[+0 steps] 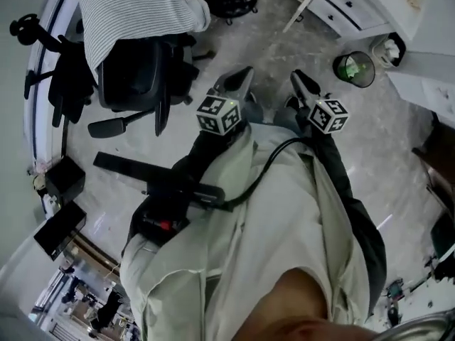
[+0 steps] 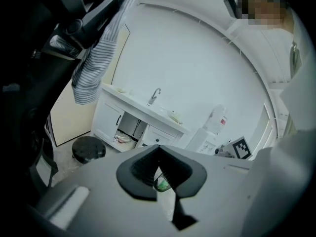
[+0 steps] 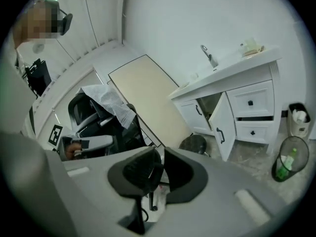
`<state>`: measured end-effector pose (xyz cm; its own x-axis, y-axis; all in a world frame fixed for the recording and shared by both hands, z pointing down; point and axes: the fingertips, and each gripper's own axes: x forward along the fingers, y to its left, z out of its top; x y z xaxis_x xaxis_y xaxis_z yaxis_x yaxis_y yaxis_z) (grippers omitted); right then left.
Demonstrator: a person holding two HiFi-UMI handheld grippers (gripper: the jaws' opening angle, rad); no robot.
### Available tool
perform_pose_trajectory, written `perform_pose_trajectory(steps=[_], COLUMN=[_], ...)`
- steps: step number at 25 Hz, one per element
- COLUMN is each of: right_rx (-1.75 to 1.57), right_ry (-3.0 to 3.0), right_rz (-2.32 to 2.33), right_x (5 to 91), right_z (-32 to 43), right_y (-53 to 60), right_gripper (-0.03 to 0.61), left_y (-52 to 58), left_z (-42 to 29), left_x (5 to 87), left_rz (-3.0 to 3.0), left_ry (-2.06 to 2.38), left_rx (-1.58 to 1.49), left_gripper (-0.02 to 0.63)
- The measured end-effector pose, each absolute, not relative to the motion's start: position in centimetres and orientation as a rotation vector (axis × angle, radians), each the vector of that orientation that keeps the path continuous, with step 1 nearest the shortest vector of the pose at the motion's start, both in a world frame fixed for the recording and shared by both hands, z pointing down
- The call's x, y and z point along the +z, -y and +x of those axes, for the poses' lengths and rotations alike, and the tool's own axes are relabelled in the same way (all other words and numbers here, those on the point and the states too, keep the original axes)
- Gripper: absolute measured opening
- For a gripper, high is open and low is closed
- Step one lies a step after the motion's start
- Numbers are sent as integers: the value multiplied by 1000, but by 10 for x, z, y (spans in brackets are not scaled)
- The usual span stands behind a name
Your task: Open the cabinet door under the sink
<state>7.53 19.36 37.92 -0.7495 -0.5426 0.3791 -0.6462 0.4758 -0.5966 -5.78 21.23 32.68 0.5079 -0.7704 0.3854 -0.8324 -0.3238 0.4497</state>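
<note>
upright cabinet door (image 3: 223,127) stands swung outward; left gripper (image 2: 158,148) seemingly closed, right gripper (image 3: 162,151) barely parted.

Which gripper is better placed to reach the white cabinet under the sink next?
Right, marginally: in the head view the right gripper lies nearer the white cabinet at upper right, with its jaws slightly apart and empty, though it is far from the open door.

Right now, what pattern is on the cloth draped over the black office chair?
The cloth has thin grey-and-white stripes. The head view shows it best.
</note>
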Motion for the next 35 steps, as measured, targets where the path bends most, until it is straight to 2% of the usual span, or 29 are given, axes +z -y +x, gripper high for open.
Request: perform_pose_trajectory(steps=[12, 21, 35], right_rx=[1123, 1053, 1069], right_ry=[2573, 2587, 2579], right_rz=[1138, 1070, 1012], right_x=[350, 351, 357], right_z=[153, 152, 138], right_y=[-200, -197, -205], right_gripper=[41, 2, 2], left_y=[-196, -198, -212], left_z=[33, 30, 18], left_x=[301, 306, 313], left_rz=[2244, 2176, 2134], left_ry=[1224, 1288, 1303], left_rx=[115, 83, 73], left_gripper=[8, 8, 8])
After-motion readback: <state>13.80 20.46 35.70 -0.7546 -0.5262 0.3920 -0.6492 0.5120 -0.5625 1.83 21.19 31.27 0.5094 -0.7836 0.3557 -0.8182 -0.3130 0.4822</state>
